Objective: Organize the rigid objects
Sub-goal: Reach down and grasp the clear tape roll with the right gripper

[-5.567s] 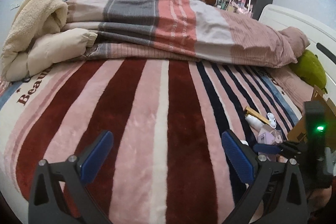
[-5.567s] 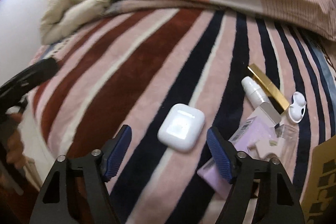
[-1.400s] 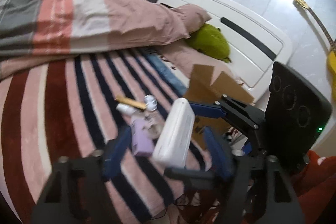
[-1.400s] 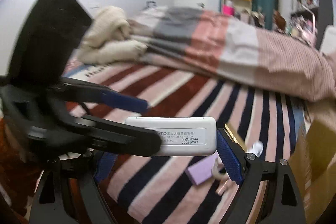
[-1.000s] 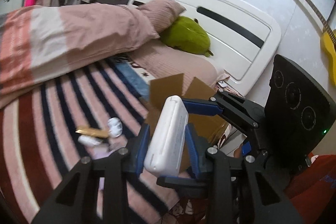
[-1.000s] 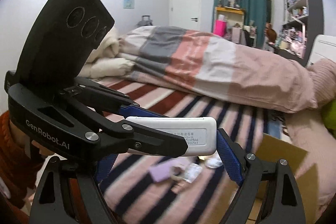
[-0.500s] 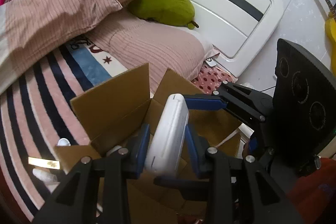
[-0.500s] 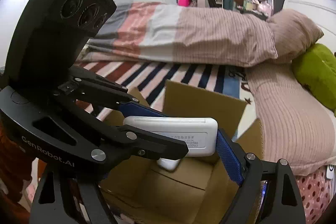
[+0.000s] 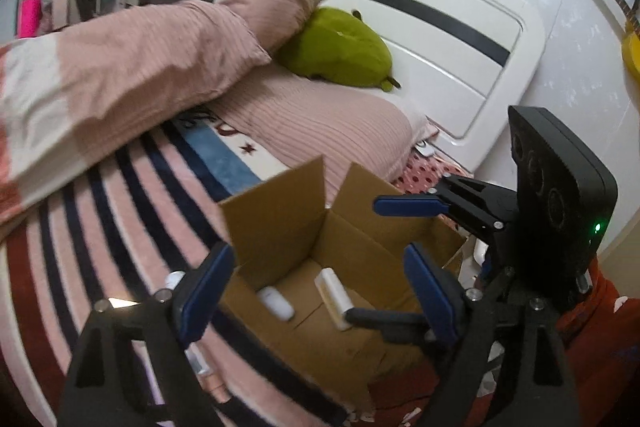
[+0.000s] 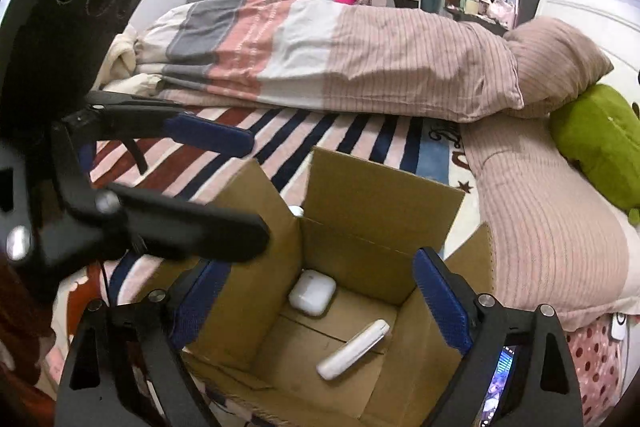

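The open brown cardboard box [image 10: 384, 195] sits at the near edge of the bed, on the striped pink, maroon and navy plush blanket [image 9: 132, 187], and both claws hang over its mouth. On its floor lie two items: a small rounded white earbud case [image 10: 313, 291] toward the far wall, and a flat white oblong power bank [image 10: 353, 349] lying at a slant nearer the camera, apart from the case. The left claw [image 9: 316, 287] has just been opening; its blue pads now stand wide with nothing between them, and the power bank lies loose in the box below. The right claw [image 10: 320, 303] is likewise spread and empty, its jaws having opened a little further, with only the box interior showing in its gap. This looks like the end of a drop-off: the power bank is released and already stowed. A few small things remain on the blanket just left of the box, partly hidden behind the left claw's near finger: a gold-coloured strip [image 9: 122, 303] and some pale items too blurred to name. The next move likely calls for lifting both claws clear of the upright flaps without knocking them, then swinging back to the blanket to pick up one of those remaining pieces.
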{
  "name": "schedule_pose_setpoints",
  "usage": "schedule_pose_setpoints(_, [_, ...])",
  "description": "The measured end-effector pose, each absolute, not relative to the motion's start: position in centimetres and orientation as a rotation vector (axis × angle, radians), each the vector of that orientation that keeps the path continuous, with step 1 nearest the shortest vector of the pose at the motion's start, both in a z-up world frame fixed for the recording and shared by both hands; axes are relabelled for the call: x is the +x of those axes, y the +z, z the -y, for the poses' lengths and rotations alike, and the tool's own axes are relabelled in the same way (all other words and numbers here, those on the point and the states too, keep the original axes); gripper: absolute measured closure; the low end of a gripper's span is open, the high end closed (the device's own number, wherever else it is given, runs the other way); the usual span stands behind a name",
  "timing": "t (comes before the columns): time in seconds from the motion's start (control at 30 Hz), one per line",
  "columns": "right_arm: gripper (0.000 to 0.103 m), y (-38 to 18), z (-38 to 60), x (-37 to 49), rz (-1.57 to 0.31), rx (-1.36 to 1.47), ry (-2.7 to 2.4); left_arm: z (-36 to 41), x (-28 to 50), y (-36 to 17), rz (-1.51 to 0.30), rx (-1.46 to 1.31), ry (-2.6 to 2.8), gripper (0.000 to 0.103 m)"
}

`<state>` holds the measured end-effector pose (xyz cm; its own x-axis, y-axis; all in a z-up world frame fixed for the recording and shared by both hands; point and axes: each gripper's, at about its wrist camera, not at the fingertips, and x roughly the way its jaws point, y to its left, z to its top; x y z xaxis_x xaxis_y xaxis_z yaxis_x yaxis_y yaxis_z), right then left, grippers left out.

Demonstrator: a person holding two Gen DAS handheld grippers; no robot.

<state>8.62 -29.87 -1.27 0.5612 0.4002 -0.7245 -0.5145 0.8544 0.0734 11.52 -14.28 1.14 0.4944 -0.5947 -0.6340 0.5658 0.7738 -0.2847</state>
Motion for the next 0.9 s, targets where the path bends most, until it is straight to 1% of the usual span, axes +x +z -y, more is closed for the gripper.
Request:
schedule_pose_setpoints(0.27, [0.012, 1.5, 24.0, 6.5, -0.751, -0.194, 0.617, 5.8, 7.6, 2.3, -0.706, -0.090, -0.550, 0.018])
schedule_pose_setpoints(0.47, [0.012, 1.3, 16.6, 5.0, -0.757, -0.223, 0.767, -1.2, 4.6, 0.6, -0.680, -0.110, -0.404, 0.018])
schedule_pose_setpoints(0.53, [0.012, 0.3, 14.2, 4.8, -0.782, -0.231, 0.818, -3.0, 3.9, -0.5, -0.682, -0.118, -0.362, 0.018])
schedule_pose_setpoints(0.67, [0.012, -3.7, 10.8, 5.0, -0.869, -0.230, 0.865, -5.9, 2.6, -3.3, -0.695, -0.126, -0.293, 0.018])
schedule_pose_setpoints(0.77, [0.012, -7.4, 10.3, 6.2, -0.964, -0.180, 0.824, -7.0, 2.1, -5.4, -0.708, -0.137, -0.274, 0.018])
schedule_pose_setpoints(0.9, [0.012, -11.6, 11.2, 8.3, -1.028, -0.122, 0.726, -8.0, 2.2, -7.8, -0.728, -0.168, -0.296, 0.018])
